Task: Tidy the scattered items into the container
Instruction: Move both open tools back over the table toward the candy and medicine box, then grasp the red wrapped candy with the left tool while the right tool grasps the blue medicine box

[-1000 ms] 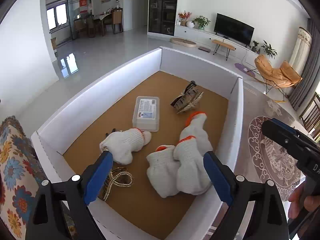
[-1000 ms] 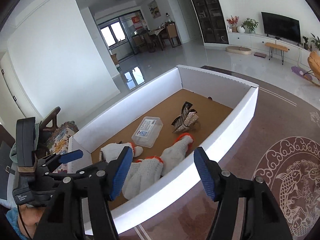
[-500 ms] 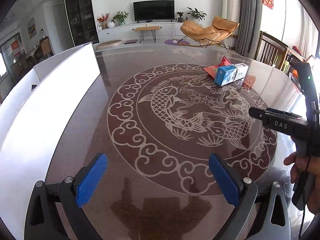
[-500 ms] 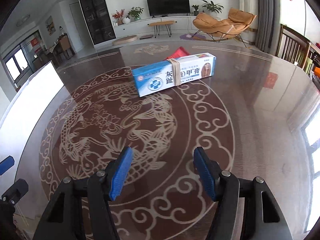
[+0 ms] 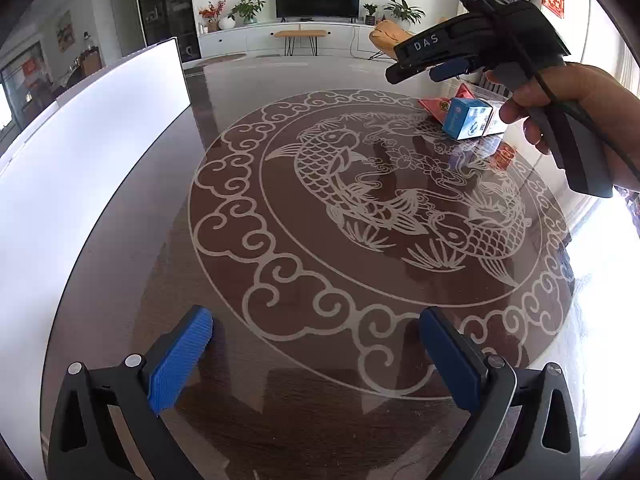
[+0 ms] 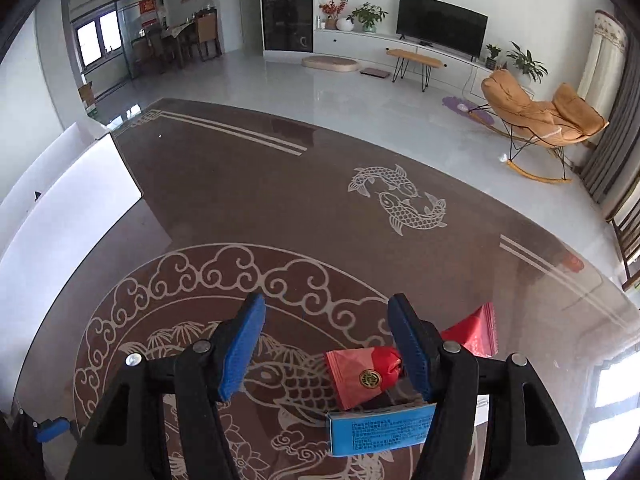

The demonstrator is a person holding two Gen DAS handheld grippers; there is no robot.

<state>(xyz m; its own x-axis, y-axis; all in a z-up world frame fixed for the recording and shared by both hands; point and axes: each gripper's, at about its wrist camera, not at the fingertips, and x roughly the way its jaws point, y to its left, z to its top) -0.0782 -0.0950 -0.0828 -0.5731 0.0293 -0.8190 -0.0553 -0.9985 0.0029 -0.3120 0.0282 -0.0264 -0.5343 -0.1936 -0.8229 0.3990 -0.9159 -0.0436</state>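
A blue and white medicine box (image 5: 468, 122) lies on the dark table beside a red packet (image 5: 435, 105) at the far right. In the right wrist view the box's blue end (image 6: 380, 428) lies low between the fingers, with the red packet (image 6: 362, 376) just beyond it. My right gripper (image 6: 324, 340) is open above them; it also shows in the left wrist view (image 5: 436, 68). My left gripper (image 5: 316, 356) is open and empty over the table's near side. The white container wall (image 5: 80, 160) stands at the left; its inside is hidden.
The table (image 5: 280, 240) is dark brown with a carved fish pattern. A second red wrapper (image 6: 476, 330) lies right of my right finger. The table's right edge (image 5: 576, 272) is near a bright window. The living room floor lies beyond.
Both grippers swung away from the container to the table. The right gripper has moved over the medicine box and red packet. The left has shifted slightly and stays open.
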